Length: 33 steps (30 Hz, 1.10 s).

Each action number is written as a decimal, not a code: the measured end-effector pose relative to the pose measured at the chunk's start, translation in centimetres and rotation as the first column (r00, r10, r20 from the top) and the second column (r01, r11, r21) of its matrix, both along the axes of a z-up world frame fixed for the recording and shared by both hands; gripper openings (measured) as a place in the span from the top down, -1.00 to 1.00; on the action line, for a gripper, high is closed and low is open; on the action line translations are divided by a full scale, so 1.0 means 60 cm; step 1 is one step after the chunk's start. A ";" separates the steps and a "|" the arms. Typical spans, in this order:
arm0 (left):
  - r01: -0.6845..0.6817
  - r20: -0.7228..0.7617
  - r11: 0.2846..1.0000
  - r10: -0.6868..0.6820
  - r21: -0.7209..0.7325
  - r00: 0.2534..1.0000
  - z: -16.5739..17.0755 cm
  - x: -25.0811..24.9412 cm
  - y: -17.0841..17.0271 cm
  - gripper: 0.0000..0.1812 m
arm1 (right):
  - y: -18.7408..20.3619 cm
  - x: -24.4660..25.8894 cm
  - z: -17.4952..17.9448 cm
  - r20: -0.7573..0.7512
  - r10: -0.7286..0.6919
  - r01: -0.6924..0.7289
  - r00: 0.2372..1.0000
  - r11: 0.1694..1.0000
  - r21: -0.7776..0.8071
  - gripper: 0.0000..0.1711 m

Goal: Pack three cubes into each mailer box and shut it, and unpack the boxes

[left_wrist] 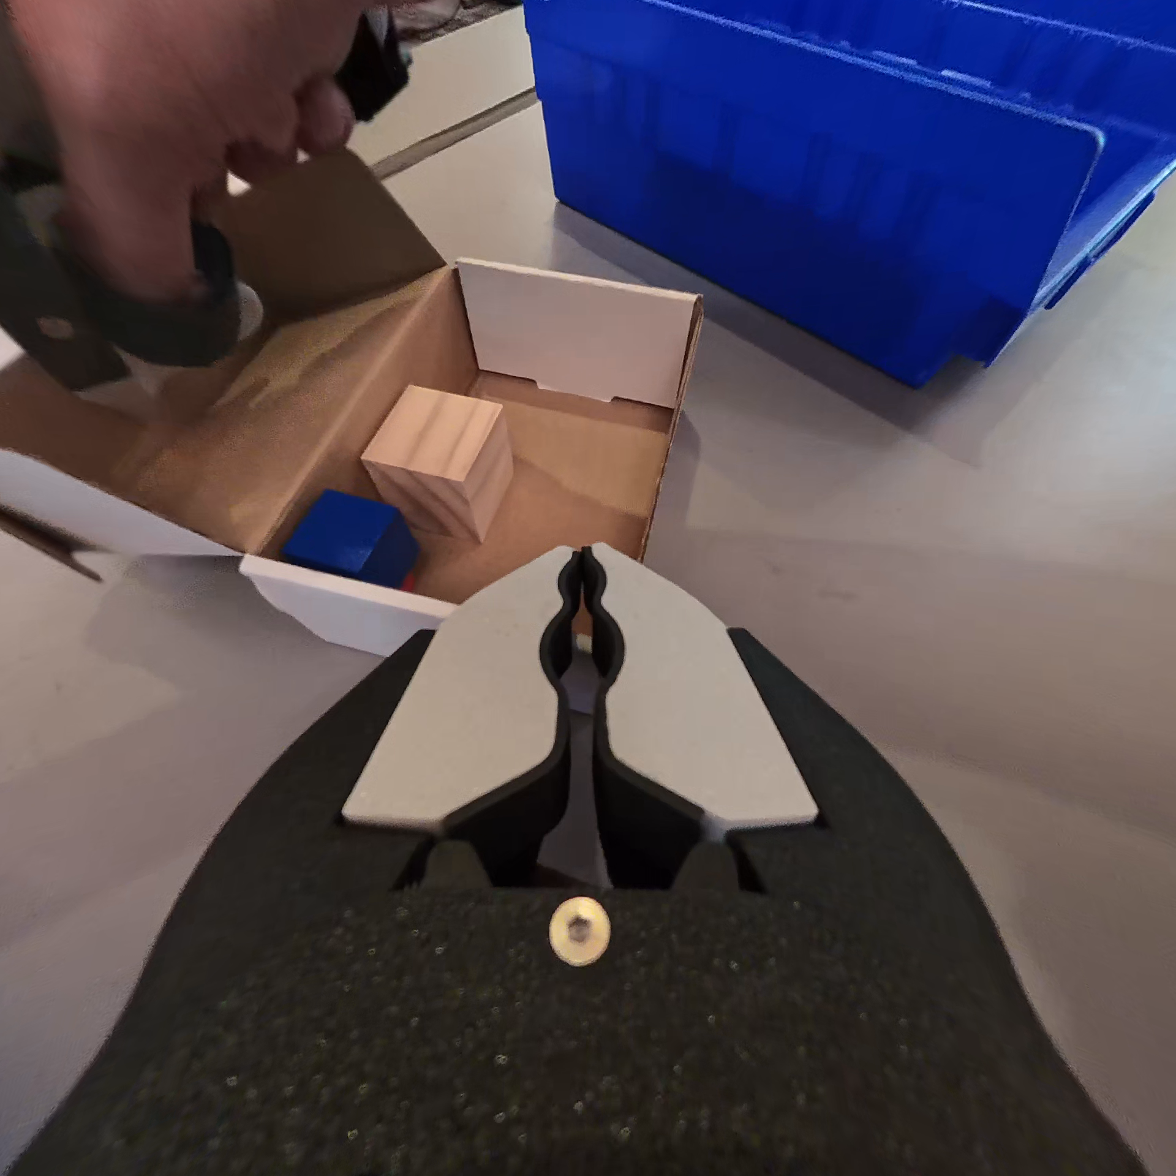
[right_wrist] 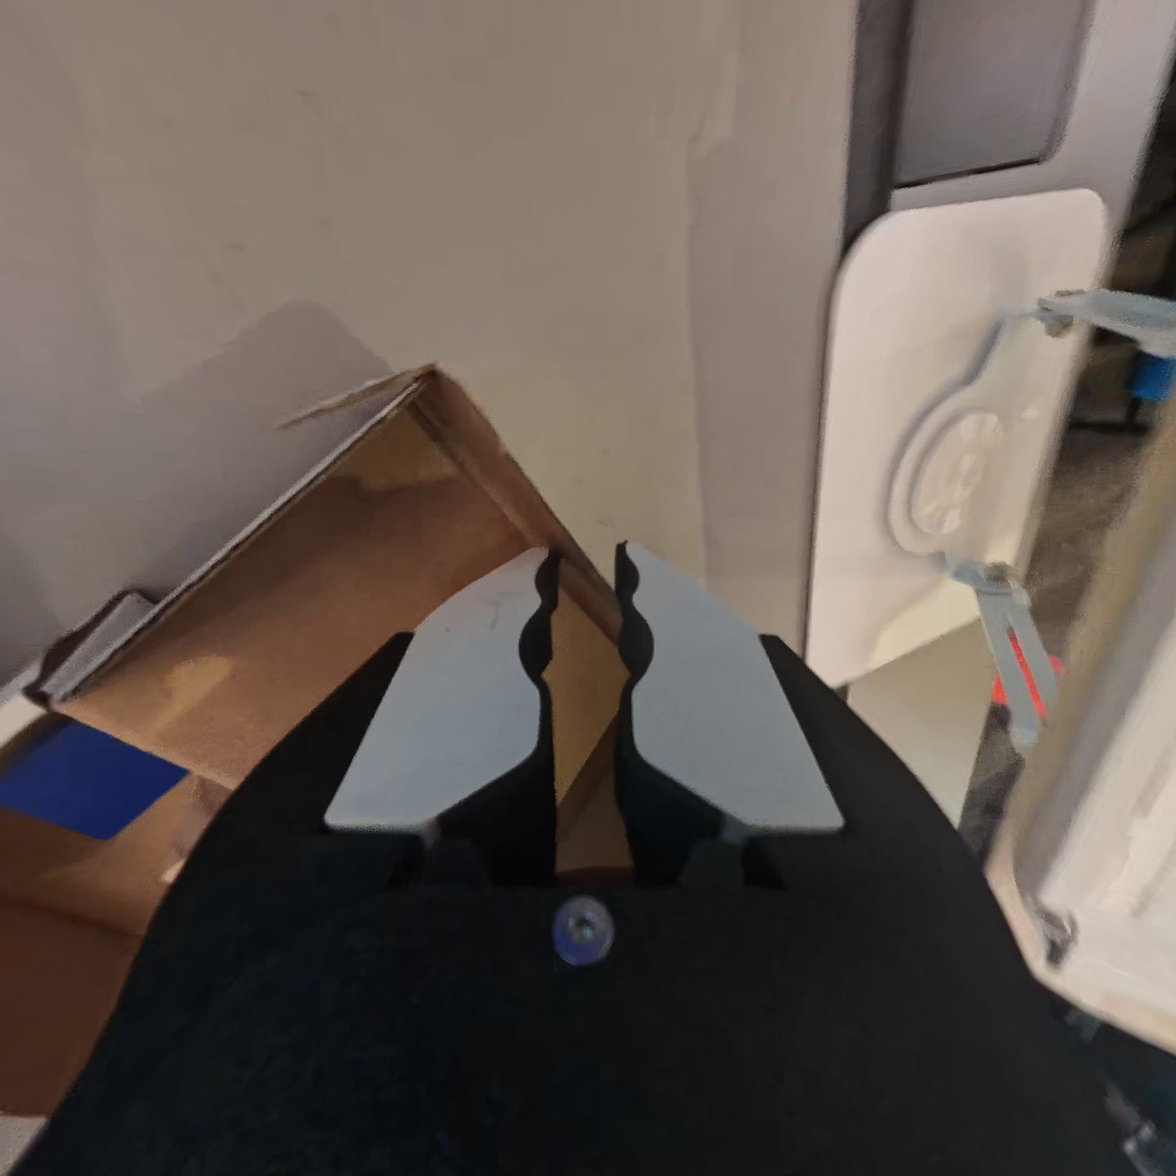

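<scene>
An open white mailer box with a brown inside sits on the table. A plain wooden cube and a blue cube lie in it, and a sliver of something red shows beside the blue one. My left gripper is shut, with its tips over the box's near right corner. Whether it pinches the wall is hidden. My right gripper is closed on the side flap of the raised box lid. It also shows in the left wrist view, held by a hand at the lid.
A large blue plastic bin stands behind and to the right of the box. In the right wrist view a clear plastic container with a white lid and grey clasps stands on the right. A blue patch shows under the box lid. The gap from one gripper's tips to the other's is roughly 20 cm.
</scene>
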State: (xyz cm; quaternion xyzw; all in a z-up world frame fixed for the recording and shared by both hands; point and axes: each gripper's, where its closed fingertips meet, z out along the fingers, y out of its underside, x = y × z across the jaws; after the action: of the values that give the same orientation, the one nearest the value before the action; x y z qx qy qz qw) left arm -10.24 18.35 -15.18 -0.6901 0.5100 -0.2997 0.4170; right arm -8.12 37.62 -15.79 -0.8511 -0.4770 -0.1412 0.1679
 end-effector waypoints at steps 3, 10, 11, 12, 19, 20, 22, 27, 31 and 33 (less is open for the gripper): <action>-0.015 0.002 1.000 0.015 -0.010 1.000 0.000 0.001 0.002 1.00 | -0.016 0.013 0.068 -0.049 -0.240 0.243 0.970 0.968 0.068 0.44; -0.030 0.000 1.000 0.030 -0.009 1.000 -0.001 0.000 0.005 1.00 | -0.175 0.006 0.187 -0.460 -0.483 0.548 0.745 0.836 0.011 0.11; -0.031 0.002 0.999 0.031 -0.016 1.000 -0.001 0.000 0.006 1.00 | -0.195 0.009 0.189 -0.499 -0.490 0.564 0.715 0.826 -0.004 0.11; -0.030 0.002 0.999 0.031 -0.019 1.000 -0.001 0.000 0.006 1.00 | -0.209 0.010 0.194 -0.552 -0.487 0.578 0.676 0.816 -0.011 0.12; -0.031 -0.001 0.999 0.031 -0.014 1.000 -0.002 0.000 0.006 1.00 | -0.323 0.051 0.276 -0.663 -0.449 0.674 0.599 0.730 0.116 0.24; -0.031 -0.002 0.999 0.031 -0.014 1.000 -0.002 0.000 0.006 1.00 | -0.340 0.045 0.274 -0.672 -0.439 0.666 0.596 0.738 0.108 0.27; -0.032 -0.002 0.999 0.032 -0.014 0.999 -0.002 0.000 0.006 1.00 | -0.354 0.024 0.240 -0.698 -0.431 0.645 0.572 0.761 0.059 0.30; -0.033 -0.001 0.999 0.033 -0.016 0.999 -0.002 0.000 0.006 1.00 | -0.284 0.021 0.089 -0.657 -0.577 0.684 0.485 0.719 -0.127 0.30; -0.032 -0.001 0.999 0.032 -0.015 0.999 -0.002 0.000 0.005 1.00 | -0.234 0.029 0.034 -0.623 -0.625 0.731 0.470 0.672 -0.122 0.31; -0.032 -0.001 0.999 0.032 -0.016 0.999 -0.002 0.000 0.005 1.00 | -0.225 0.028 0.019 -0.582 -0.656 0.741 0.481 0.659 -0.130 0.30</action>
State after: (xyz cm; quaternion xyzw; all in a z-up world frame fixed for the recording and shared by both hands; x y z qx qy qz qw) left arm -10.25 18.66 -15.28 -0.7016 0.4967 -0.2965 0.4161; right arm -6.47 24.14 -14.65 -0.9557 -0.0014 0.0382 0.2918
